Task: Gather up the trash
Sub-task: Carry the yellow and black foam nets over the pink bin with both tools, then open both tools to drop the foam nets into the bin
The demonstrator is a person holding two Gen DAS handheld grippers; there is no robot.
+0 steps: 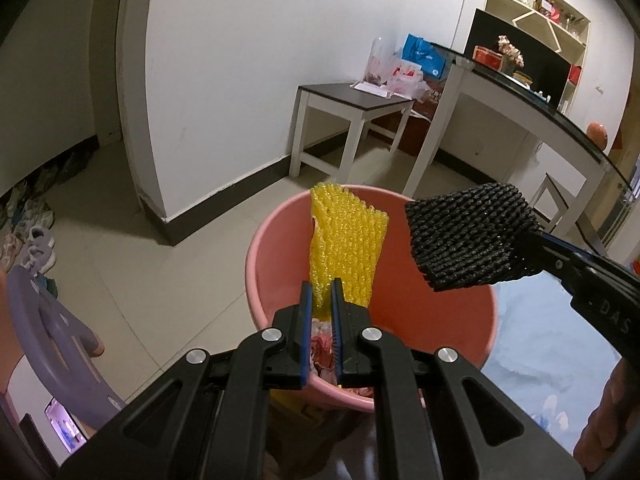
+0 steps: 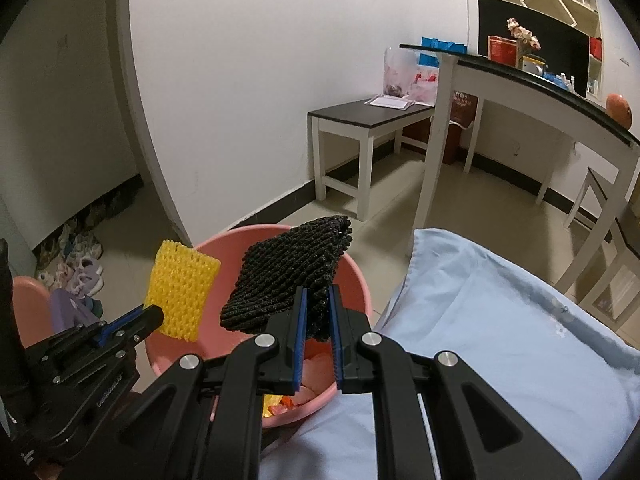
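Observation:
My left gripper (image 1: pixel 321 286) is shut on a yellow foam net sleeve (image 1: pixel 346 240) and holds it upright over a pink bucket (image 1: pixel 452 320). My right gripper (image 2: pixel 318 294) is shut on a black foam net sleeve (image 2: pixel 288 280) and holds it over the same bucket (image 2: pixel 352 276). The right gripper with the black sleeve (image 1: pixel 468 236) also shows in the left wrist view, at the bucket's right rim. The left gripper with the yellow sleeve (image 2: pixel 180 290) shows in the right wrist view, at the bucket's left rim. Crumpled pink and orange trash (image 2: pixel 308 384) lies in the bucket.
A light blue cloth (image 2: pixel 500 344) covers the surface right of the bucket. A purple plastic chair (image 1: pixel 52 344) stands at the left. A low white bench (image 1: pixel 352 116) and a white desk (image 1: pixel 520 116) stand by the far wall. Shoes (image 1: pixel 32 236) lie on the floor at far left.

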